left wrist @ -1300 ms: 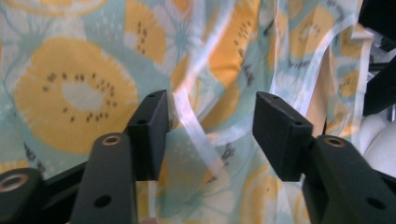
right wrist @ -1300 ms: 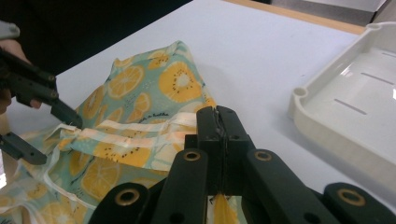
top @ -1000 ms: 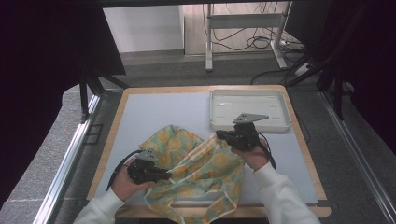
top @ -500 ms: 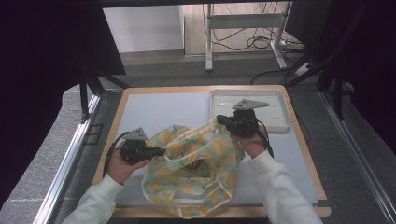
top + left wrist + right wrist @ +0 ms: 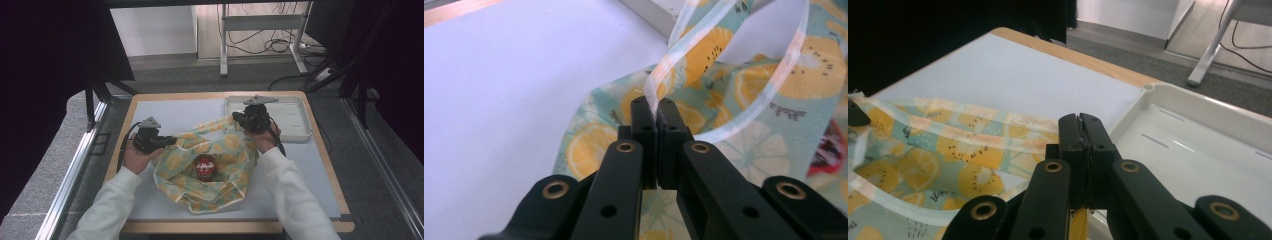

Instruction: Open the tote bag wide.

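The lemon-print bag point(image 5: 210, 165) lies spread on the white mat point(image 5: 165, 112) at mid-table, its mouth pulled wide, and a red ball point(image 5: 204, 166) sits inside on the fabric. I read the spread as deliberate: each claw holds one side so the opening stays taut and the contents show.

The left gripper point(image 5: 167, 141) is clenched on the translucent handle strap point(image 5: 684, 45), which rises from between its closed jaws in the left gripper view. The right gripper point(image 5: 239, 119) is at the bag's far right edge, jaws pressed together; a sliver of yellow fabric between them suggests it pinches the rim (the contact itself is hidden from me, so I hedge on that). The white tray point(image 5: 295, 112) stands just beyond the right gripper, touching the mat's corner.
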Demonstrator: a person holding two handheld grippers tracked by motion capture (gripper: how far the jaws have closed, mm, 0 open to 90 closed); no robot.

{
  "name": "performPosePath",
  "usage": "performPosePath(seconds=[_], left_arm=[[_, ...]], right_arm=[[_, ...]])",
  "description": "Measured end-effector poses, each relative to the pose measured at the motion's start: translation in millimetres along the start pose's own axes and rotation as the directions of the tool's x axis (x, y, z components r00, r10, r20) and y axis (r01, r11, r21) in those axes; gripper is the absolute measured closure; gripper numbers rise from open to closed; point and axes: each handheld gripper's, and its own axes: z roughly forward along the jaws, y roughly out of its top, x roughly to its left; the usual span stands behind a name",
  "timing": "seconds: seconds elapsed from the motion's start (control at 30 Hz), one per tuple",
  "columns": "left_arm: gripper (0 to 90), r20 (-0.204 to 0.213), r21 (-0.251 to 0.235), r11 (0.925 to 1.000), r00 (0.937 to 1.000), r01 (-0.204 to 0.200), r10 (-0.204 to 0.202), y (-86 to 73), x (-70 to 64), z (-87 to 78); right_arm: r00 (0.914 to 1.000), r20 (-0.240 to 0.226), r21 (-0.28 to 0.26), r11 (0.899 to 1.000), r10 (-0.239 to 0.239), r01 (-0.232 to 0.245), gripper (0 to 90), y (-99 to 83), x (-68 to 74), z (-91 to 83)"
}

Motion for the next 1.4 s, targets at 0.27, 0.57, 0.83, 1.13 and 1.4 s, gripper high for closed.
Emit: performPosePath(seconds=[0.27,0.57,0.83,1.13,1.4], left_arm=[[89.7,-0.047,0.056,0.9984,0.9989,0.006,-0.004,-4.9,10.6,26.4],[89.6,-0.050,0.132,0.9910,0.9986,0.021,-0.014,-21.2,15.8,56.9],[89.4,-0.034,0.149,0.9888,0.9994,0.013,-0.008,-24.4,12.5,63.0],[89.1,-0.004,0.167,0.9858,0.9999,0.015,-0.014,-27.4,12.6,64.5],[88.3,0.012,0.170,0.9850,0.9994,0.031,-0.034,-30.9,13.7,64.8]], right_arm=[[0.9996,0.025,0.049,0.999,-0.015,0.014,88.1,-17.6,-5.3,18.9],[0.9986,0.014,0.070,0.996,-0.051,0.050,88.1,-42.8,-0.3,19.7],[0.9919,0.016,0.101,0.987,-0.126,0.123,88.0,-61.7,7.8,15.1],[0.9949,-0.015,0.137,0.985,-0.099,0.100,88.0,-74.2,2.4,15.7],[0.9960,-0.040,0.223,0.971,-0.080,0.087,87.5,-87.9,1.4,27.4]])
